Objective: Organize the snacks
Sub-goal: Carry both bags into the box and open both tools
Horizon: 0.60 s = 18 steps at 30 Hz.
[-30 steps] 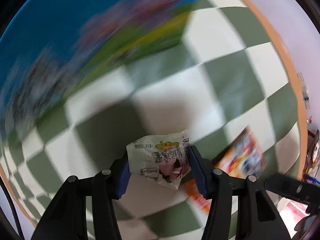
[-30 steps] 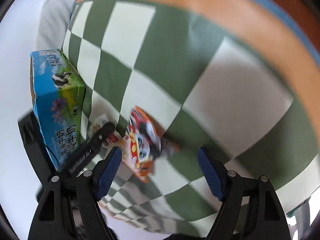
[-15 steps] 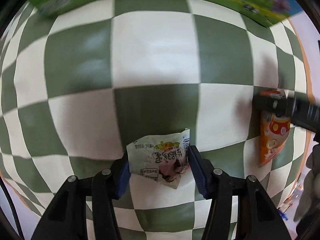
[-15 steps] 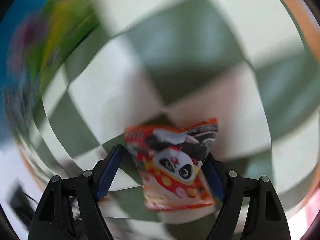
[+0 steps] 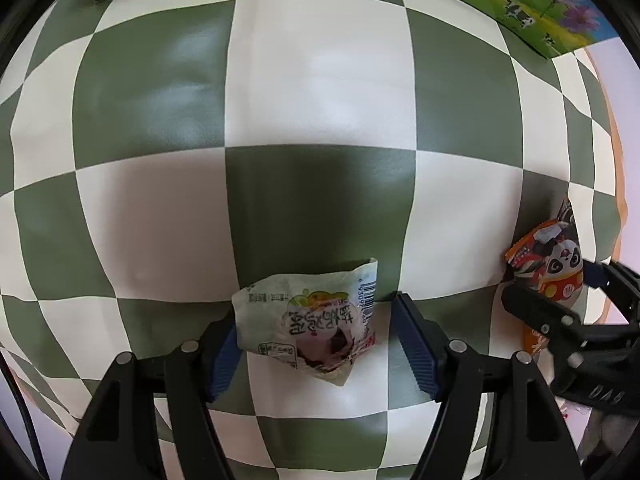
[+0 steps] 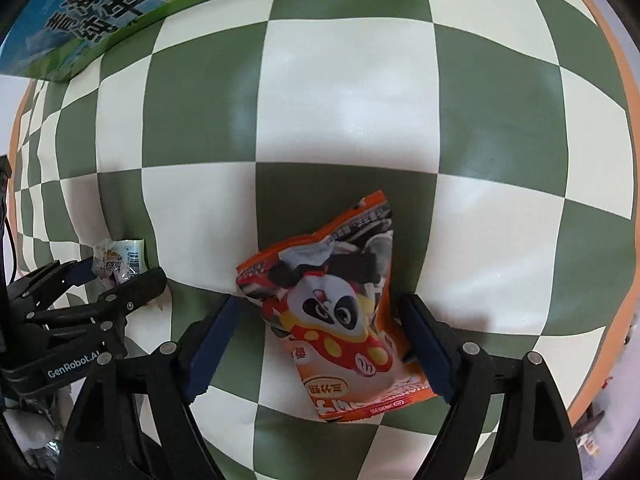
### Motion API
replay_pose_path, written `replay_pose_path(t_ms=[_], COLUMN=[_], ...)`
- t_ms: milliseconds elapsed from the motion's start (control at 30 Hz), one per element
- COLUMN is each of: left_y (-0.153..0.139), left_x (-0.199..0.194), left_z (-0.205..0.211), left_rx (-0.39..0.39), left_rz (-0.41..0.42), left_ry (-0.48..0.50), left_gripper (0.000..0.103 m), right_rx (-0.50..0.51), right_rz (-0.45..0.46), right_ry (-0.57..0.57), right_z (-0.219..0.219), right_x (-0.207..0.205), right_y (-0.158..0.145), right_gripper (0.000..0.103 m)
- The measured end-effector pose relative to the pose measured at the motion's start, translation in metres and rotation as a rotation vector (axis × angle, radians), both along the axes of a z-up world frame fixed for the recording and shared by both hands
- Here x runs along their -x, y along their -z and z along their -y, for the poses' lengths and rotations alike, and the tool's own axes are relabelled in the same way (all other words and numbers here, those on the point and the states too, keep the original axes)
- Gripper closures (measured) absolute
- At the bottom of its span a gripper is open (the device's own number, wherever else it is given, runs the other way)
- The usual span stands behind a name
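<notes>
A small pale green snack packet [image 5: 308,328] lies on the green-and-white checked cloth between the jaws of my left gripper [image 5: 320,344]. The jaws stand open, with a gap on the right side. An orange panda snack bag [image 6: 340,316] lies on the cloth between the open jaws of my right gripper [image 6: 320,344]. The left gripper [image 6: 116,280] with its packet [image 6: 116,260] shows at the left of the right wrist view. The right gripper [image 5: 560,300] and the panda bag [image 5: 548,260] show at the right of the left wrist view.
A blue and green milk carton box [image 6: 120,4] stands at the far edge of the cloth, also seen in the left wrist view [image 5: 520,4]. The checked cloth [image 5: 320,100] has an orange border [image 6: 624,120] at the right. Clutter lies beyond the table edge.
The left jaws, shut on the pale packet before, have opened and the packet rests on the cloth. The right gripper has come down around the panda bag and both views have steadied.
</notes>
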<state>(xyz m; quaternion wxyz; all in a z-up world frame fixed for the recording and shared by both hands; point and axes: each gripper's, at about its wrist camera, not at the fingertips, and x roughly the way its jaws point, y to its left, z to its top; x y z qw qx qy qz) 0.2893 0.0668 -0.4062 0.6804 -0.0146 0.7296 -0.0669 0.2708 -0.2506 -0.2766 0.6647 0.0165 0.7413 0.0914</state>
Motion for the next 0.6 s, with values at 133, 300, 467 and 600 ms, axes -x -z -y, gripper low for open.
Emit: replay_pose_path(t_ms=[133,300,467,600], left_y=[-0.009,-0.004,-0.008,-0.013], left_x=[-0.009,-0.011,-0.009,-0.008], left_z=[0.003,-0.003,0.002,0.001], left_rx=[-0.021,-0.016,-0.033,-0.044], left_rz=[0.005,-0.016,0.005,0.033], left_ry=[0.004,0.006,0.019,0.013], left_gripper=[0.039,0.039,0.043,0.047], right_rx=[0.094,-0.227,-0.148,-0.031], right_rz=[0.101,-0.03,-0.028,0.001], right_ry=[-0.023,0.416,0.311,0.184], right_z=[-0.006,0.04,0.016,-0.023], right_x=[0.012,0.011,-0.004,-0.025], right_y=[-0.011,-0.014,-0.017,-0.005], right_gripper=[0.035,0.029,0.025,0.025])
